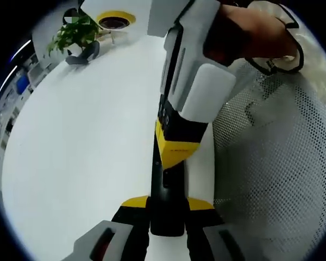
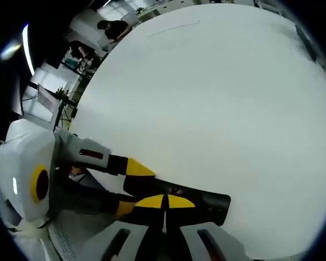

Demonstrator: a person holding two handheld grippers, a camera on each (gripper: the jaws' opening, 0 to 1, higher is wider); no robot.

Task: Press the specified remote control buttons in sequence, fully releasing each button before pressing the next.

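White table (image 1: 81, 141), potted plant (image 1: 73, 33), mesh chair (image 1: 277, 163), distant bright windows (image 2: 41, 100).

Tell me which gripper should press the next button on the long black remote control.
Right gripper, probably. Its closed yellow tips sit on the long black remote control, while the left gripper is clamped around the remote's end, steadying it over the white table.
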